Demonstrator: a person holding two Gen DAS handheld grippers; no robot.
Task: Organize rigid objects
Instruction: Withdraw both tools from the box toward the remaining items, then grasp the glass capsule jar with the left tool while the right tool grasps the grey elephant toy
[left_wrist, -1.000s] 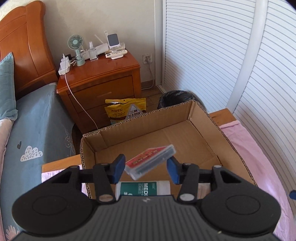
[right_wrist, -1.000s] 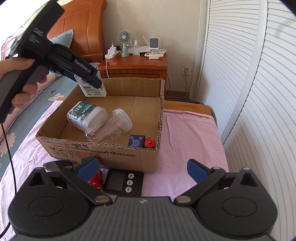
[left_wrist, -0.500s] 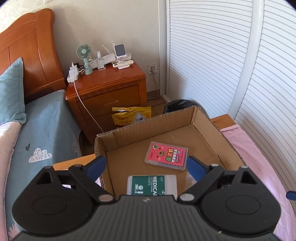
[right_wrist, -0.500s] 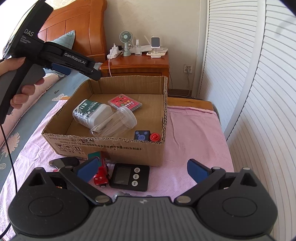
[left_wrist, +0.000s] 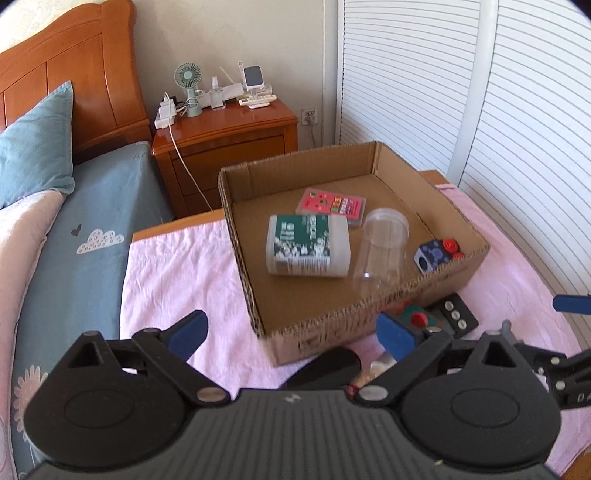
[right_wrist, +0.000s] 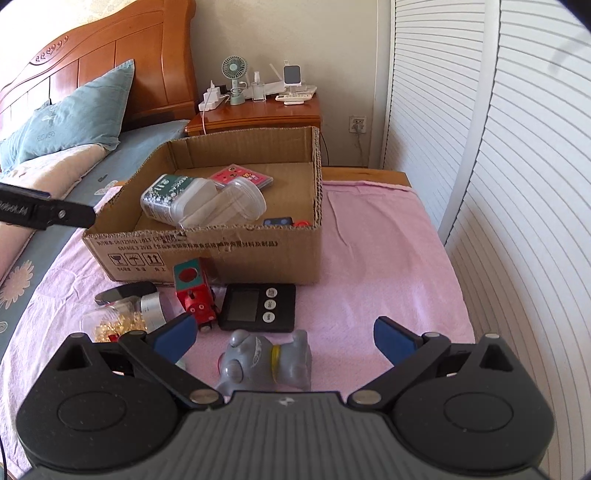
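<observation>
The cardboard box (left_wrist: 369, 317) (right_wrist: 221, 254) on the pink cloth holds a red card case (left_wrist: 330, 205) (right_wrist: 242, 176), a green-labelled bottle (left_wrist: 308, 245), a clear jar (left_wrist: 380, 247) and a blue cube (left_wrist: 430, 256). My left gripper (left_wrist: 291, 332) hovers over the box's near left corner. Its jaws are opening and nothing is between them. My right gripper (right_wrist: 284, 338) is open above a grey figurine (right_wrist: 266, 363). Beyond it lie a black timer (right_wrist: 258, 306), a red toy train (right_wrist: 192, 291) and a jar of gold bits (right_wrist: 122, 323).
A wooden nightstand (left_wrist: 229, 144) with a fan and chargers stands behind the box. The bed with a blue pillow (left_wrist: 33, 147) lies to the left. White louvred doors (right_wrist: 517, 184) close off the right side. A dark flat object (right_wrist: 125, 291) lies in front of the box.
The left gripper let go of the red card case, which now lies in the box, then opened wide and drew back to the box's near left corner. The right gripper backed off slightly.
</observation>
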